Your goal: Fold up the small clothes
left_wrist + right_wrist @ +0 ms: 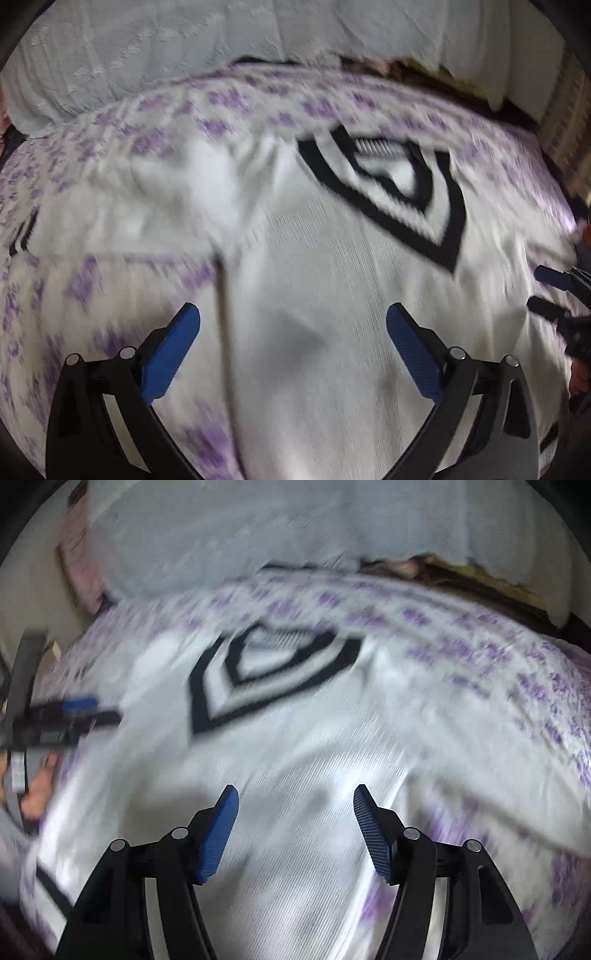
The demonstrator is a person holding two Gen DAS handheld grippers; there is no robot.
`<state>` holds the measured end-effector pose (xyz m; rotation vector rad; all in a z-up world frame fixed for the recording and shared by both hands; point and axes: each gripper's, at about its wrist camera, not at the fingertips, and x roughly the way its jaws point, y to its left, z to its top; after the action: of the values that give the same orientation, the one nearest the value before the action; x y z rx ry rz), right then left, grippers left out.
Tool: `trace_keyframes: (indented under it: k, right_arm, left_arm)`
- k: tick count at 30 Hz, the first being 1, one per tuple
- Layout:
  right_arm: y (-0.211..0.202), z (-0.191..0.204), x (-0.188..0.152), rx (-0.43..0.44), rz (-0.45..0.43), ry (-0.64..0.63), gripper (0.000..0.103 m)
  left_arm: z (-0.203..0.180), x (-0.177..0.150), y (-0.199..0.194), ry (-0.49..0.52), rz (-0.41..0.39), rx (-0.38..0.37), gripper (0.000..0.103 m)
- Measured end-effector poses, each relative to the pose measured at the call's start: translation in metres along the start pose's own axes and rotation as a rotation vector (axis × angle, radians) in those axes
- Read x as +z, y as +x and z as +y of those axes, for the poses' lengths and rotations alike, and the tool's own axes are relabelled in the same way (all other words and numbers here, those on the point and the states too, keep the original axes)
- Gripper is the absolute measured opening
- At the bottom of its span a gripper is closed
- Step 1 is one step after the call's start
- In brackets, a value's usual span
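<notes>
A white knit sweater [314, 277] [295, 746] with a black-striped V collar [369, 210] [197, 701] lies flat on the bed, collar at the far side. One sleeve [110, 221] stretches out to the left. My left gripper [292, 310] hovers open over the sweater's body near its left side seam, with nothing between the pads. My right gripper [295, 790] is open over the sweater's right part, and its pads are also bare. Each gripper shows at the edge of the other's view: the right gripper [537, 290], the left gripper [99, 709]. Both views are motion-blurred.
The bedsheet [74, 295] [498, 664], white with a purple pattern, surrounds the sweater. A pale textured blanket [147, 55] [221, 528] is bunched along the far side. A person's hand [37, 794] holds the left gripper. Dark clutter shows past the far right of the bed.
</notes>
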<state>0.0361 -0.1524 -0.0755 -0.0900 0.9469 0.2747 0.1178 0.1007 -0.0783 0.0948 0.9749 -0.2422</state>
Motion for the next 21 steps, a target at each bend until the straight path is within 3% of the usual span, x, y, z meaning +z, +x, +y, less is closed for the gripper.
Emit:
trace_keyframes:
  k: [2,4,6,8,10,12,15,17,19,21]
  right_arm:
    - [-0.008,0.015,-0.027,-0.064,-0.016,-0.09,0.066]
    - [-0.02,0.018,-0.045,-0.084,-0.028,-0.126,0.067]
    - [-0.034,0.008,-0.057,-0.044,-0.001,-0.1,0.068]
    - [-0.04,-0.002,-0.066,-0.061,0.029,-0.104,0.077]
    - [-0.043,-0.014,-0.072,-0.052,0.024,-0.058,0.077]
    - [-0.054,-0.01,-0.068,-0.054,-0.021,-0.06,0.076]
    - [-0.076,0.022,-0.066,0.003,-0.122,-0.156,0.076]
    - [-0.068,0.041,-0.068,0.048,-0.096,-0.212,0.076]
    - [-0.047,0.046,-0.075,0.029,-0.014,-0.233,0.075]
    - [-0.039,0.036,-0.082,0.063,-0.002,-0.183,0.075]
  left_arm:
    - [-0.011,-0.023,0.007,0.057,0.073,0.041,0.098]
    - [-0.019,-0.044,-0.001,0.109,0.062,0.086,0.099]
    - [-0.019,-0.057,-0.013,0.123,0.069,0.079,0.098]
    - [-0.013,-0.072,-0.025,0.118,0.073,0.076,0.098]
    - [-0.011,-0.087,-0.039,0.108,0.064,0.088,0.098]
    - [-0.016,-0.097,-0.058,0.114,0.046,0.09,0.098]
    - [-0.035,-0.109,-0.082,0.148,-0.002,0.022,0.098]
    - [-0.047,-0.119,-0.076,0.179,0.03,0.0,0.098]
    - [-0.051,-0.129,-0.055,0.189,0.096,0.036,0.099]
    - [-0.042,-0.13,-0.055,0.13,0.091,-0.012,0.099]
